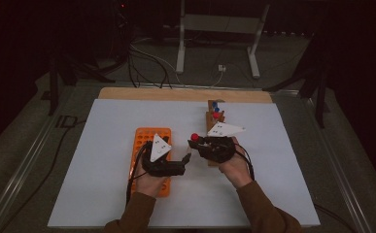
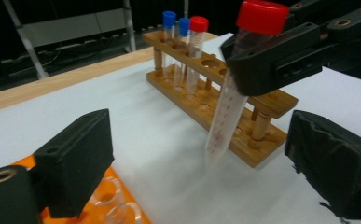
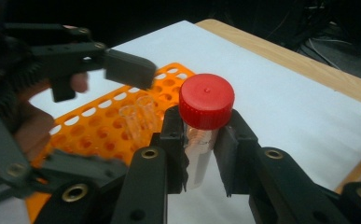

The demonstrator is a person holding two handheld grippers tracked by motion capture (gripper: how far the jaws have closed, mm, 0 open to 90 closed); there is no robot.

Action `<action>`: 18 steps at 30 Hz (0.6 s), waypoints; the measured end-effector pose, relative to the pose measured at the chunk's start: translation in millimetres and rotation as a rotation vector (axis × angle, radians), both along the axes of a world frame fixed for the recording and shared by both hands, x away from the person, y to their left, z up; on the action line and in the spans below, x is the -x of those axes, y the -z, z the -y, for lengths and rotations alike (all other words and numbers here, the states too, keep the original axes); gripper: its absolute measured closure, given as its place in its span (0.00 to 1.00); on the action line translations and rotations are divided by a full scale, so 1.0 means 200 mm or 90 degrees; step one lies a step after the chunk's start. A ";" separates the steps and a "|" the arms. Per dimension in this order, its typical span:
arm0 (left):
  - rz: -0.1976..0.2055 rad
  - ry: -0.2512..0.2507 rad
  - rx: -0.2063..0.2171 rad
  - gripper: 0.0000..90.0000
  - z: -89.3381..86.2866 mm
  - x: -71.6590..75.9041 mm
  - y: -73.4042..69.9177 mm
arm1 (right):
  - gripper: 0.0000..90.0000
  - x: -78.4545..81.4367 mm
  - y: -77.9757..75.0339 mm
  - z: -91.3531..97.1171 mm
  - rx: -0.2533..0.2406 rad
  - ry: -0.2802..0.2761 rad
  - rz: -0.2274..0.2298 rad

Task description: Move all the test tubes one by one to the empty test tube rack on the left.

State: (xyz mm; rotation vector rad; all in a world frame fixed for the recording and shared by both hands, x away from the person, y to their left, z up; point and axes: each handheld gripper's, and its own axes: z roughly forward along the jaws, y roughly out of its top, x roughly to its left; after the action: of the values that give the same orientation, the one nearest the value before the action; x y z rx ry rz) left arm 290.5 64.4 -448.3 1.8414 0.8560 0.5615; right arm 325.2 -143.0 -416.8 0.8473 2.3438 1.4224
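Note:
My right gripper is shut on a clear tube with a red cap, gripped just under the cap. In the high view that tube hangs left of the wooden rack, above the white mat. The tube tilts in front of the wooden rack, which holds two blue-capped tubes and one red-capped tube. My left gripper is open and holds nothing, over the right edge of the orange rack. Its jaws point toward the held tube.
The orange rack holds a couple of clear uncapped tubes. A white mat covers the table, with a wooden strip along the far edge. Beyond it stand a metal frame and floor cables.

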 end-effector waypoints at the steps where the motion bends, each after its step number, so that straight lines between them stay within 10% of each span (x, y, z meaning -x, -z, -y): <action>1: 0.003 -0.006 -0.004 0.16 0.01 0.00 0.00 | 0.83 0.00 0.00 0.00 -0.001 -0.002 -0.002; 18: 0.015 0.039 -0.042 0.83 0.08 0.00 0.02 | 0.83 0.01 0.00 -0.04 -0.015 -0.027 -0.018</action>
State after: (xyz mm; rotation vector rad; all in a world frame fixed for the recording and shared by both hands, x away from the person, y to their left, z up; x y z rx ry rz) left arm 289.5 48.6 -452.6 1.9105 0.7715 0.5780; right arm 322.5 -135.0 -416.8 0.8344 2.3833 1.4667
